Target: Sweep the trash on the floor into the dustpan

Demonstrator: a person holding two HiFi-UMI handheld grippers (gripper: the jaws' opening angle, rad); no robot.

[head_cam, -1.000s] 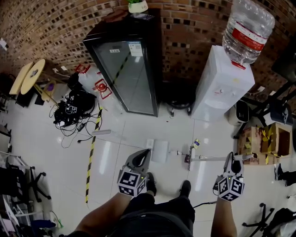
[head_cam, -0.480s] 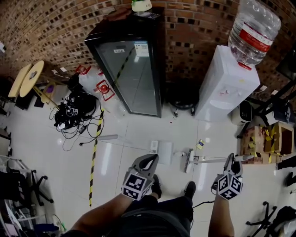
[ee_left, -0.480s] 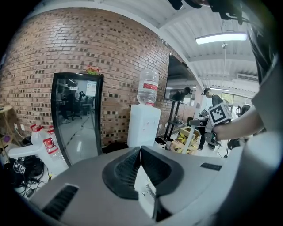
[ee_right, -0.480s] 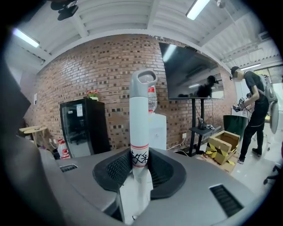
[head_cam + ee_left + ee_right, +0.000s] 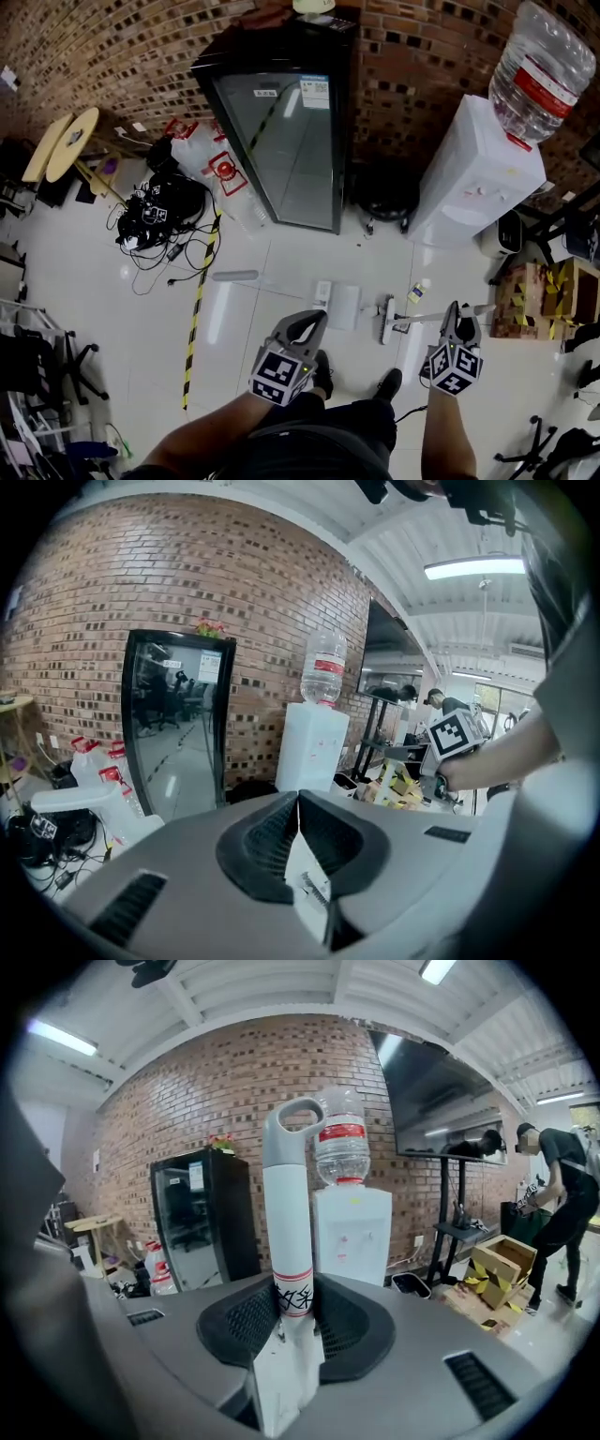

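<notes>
Over the floor (image 5: 122, 300), forearms (image 5: 197, 436) outstretched: right claw (image 5: 291, 1309) tight around broom handle (image 5: 289, 1213), left claw (image 5: 298, 808) closed, empty.

The broom handle (image 5: 289, 1232) is white with red bands and black marks. The left gripper (image 5: 309, 323) and right gripper (image 5: 453, 319) are grey with black pads (image 5: 234, 1330), their cubes (image 5: 279, 375) black-and-white squares. Wall (image 5: 112, 47) red-brown brick, fridge (image 5: 281, 141) black, floor (image 5: 94, 281) white tile with yellow-black striped tape (image 5: 195, 328)
</notes>
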